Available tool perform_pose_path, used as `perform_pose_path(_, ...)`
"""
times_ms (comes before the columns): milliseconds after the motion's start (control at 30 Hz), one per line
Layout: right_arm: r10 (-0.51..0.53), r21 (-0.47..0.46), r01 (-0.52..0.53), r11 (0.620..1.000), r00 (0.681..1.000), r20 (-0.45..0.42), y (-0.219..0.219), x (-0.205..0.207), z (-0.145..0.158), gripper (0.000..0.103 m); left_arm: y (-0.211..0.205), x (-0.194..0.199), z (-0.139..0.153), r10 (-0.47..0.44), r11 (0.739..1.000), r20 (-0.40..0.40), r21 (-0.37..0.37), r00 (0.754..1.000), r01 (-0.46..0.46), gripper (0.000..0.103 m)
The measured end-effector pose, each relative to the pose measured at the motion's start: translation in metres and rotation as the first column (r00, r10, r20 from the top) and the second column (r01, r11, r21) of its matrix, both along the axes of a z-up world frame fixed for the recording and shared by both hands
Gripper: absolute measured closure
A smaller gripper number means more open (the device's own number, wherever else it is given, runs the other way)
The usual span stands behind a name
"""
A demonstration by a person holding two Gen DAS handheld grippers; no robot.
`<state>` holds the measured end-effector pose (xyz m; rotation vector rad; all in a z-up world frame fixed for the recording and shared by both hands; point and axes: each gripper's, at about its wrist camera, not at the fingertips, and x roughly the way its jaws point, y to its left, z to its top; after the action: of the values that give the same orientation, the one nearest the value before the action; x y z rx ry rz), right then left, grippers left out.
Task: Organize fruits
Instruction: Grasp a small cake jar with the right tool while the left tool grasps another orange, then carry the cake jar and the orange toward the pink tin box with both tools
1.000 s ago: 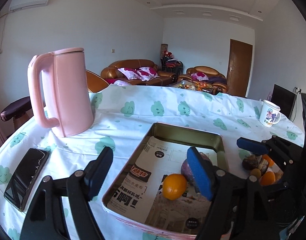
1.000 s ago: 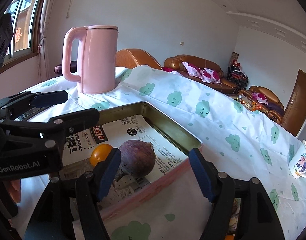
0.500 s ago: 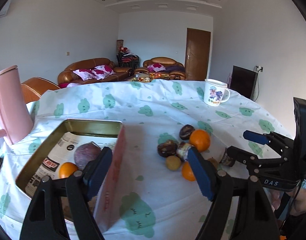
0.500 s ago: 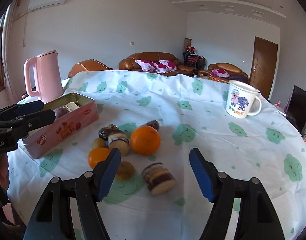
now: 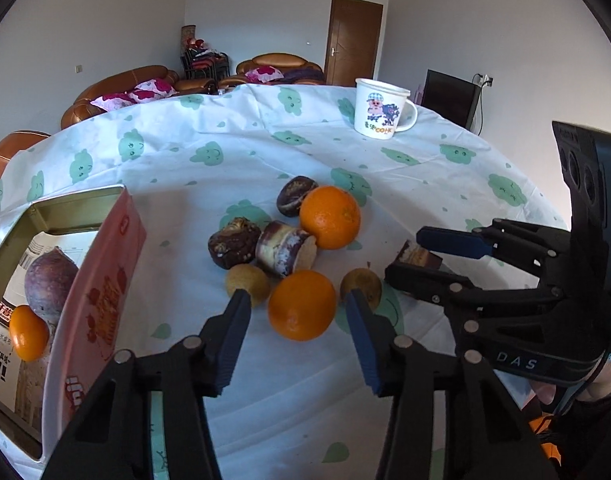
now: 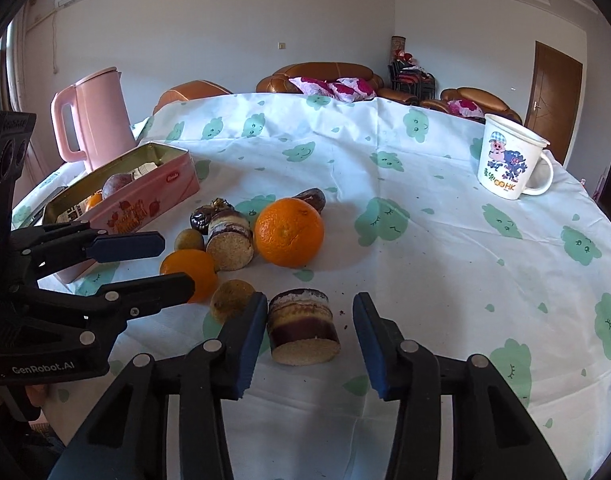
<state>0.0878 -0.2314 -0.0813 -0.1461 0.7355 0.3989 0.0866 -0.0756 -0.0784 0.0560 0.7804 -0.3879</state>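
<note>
Both released hand-held grippers have swung from the tin [image 5: 105, 280] to the table's pile: left hand-held gripper [image 5: 297, 304] around the small orange [image 5: 301, 304], right hand-held gripper [image 6: 307, 308] around a cake roll [image 6: 303, 326]

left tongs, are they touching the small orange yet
Apart. The left wrist view shows the left tongs open, with white cloth visible between each blue pad and the small orange. The right wrist view agrees: the orange sits beyond them.

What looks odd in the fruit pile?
Two cut cake-roll pieces and dark pastries lie among the oranges directly on the tablecloth, with crumbs around. They are not fruit.
</note>
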Motion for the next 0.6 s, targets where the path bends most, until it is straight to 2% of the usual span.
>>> perform_pose_path(33,0.004,-0.009,-0.004,1.0,1.0,-0.004,0.002,0.0,-0.001,0.059,-0.002,0.002,-0.002,-0.011,1.0,-0.017,-0.002,1.0,0.011,0.058)
perform_pose_path(100,0.014,-0.034,-0.014,0.999,1.0,-0.008,0.007,0.0,-0.002,0.065,-0.005,0.005,-0.005,-0.016,1.0,-0.041,0.005,0.999,0.016,0.06)
perform_pose_path(200,0.014,-0.041,-0.014,0.999,1.0,0.003,0.007,-0.003,-0.002,0.066,-0.007,0.006,-0.006,-0.013,1.0,-0.045,0.005,0.999,0.013,0.065)
perform_pose_path(600,-0.015,0.033,0.011,0.999,0.991,0.134,-0.004,-0.019,0.012,0.067,0.005,-0.014,0.01,0.053,0.999,0.108,-0.014,0.993,-0.052,0.065)
